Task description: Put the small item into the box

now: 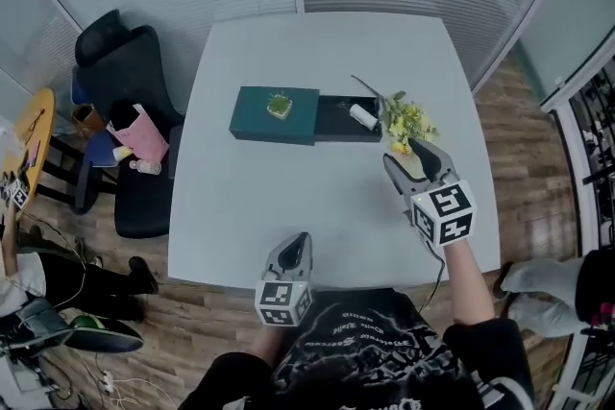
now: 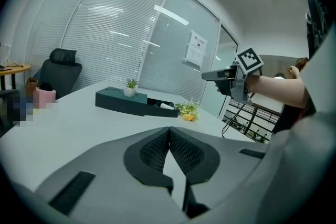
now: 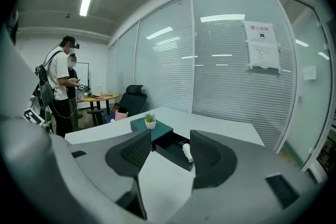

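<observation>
Head view, contents: small white roll [image 1: 363,116] lying in the open black tray [image 1: 332,122] of the teal box [image 1: 252,115]; yellow flowers [image 1: 407,122] on the table [image 1: 288,197] just beside the tray's end. Right gripper [image 1: 404,156] hovers near them, jaws wide, nothing between; left gripper [image 1: 301,239] closed, empty. Risk, as I judge it: my right jaws snag the flowers or jolt the tray, tipping the potted plant [image 1: 280,105] on the lid.

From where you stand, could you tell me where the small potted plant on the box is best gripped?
Probably by the white pot, not the leaves: it stands upright on the teal box, foliage over its top. Come in level from the near side and close across its flanks.
</observation>
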A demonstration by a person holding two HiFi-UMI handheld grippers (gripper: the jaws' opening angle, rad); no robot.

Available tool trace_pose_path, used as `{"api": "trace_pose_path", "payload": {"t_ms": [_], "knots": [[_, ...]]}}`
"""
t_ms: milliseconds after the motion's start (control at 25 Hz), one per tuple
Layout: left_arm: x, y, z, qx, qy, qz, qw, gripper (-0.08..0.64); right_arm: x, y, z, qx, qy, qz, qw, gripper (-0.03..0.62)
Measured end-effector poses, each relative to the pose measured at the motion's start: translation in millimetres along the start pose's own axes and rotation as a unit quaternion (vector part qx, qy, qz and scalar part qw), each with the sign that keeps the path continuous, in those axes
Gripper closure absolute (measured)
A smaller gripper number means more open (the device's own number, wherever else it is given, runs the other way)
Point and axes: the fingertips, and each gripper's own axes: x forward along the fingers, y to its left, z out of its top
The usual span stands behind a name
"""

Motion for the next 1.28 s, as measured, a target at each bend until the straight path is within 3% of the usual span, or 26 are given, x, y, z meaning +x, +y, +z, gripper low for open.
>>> {"api": "trace_pose_path", "payload": {"t_ms": [360,680,1040,1160,1280], "knots": [[-9,-14,-4,0.02,-0.004,-0.022,0.9996,0.541,-52,24,-80,0.056,-0.021,-0.06,0.996,0.356],[-20,-10,-10,0.025,-0.006,-0.019,0.9995,0.541,-90,63,-139,0.049,0.005,-0.088,0.995,0.36],[-25,-5,-17,0.022,-0.005,-0.017,0.9996,0.541,-86,81,-142,0.036,0.011,-0.075,0.996,0.362],[-23,-6,-14,0.027,-0.009,-0.021,0.9994,0.541,-84,83,-139,0.033,0.009,-0.074,0.997,0.399],[-22,-8,-14,0.028,-0.007,-0.024,0.9993,0.541,-88,82,-141,0.037,0.013,-0.08,0.996,0.505]]}}
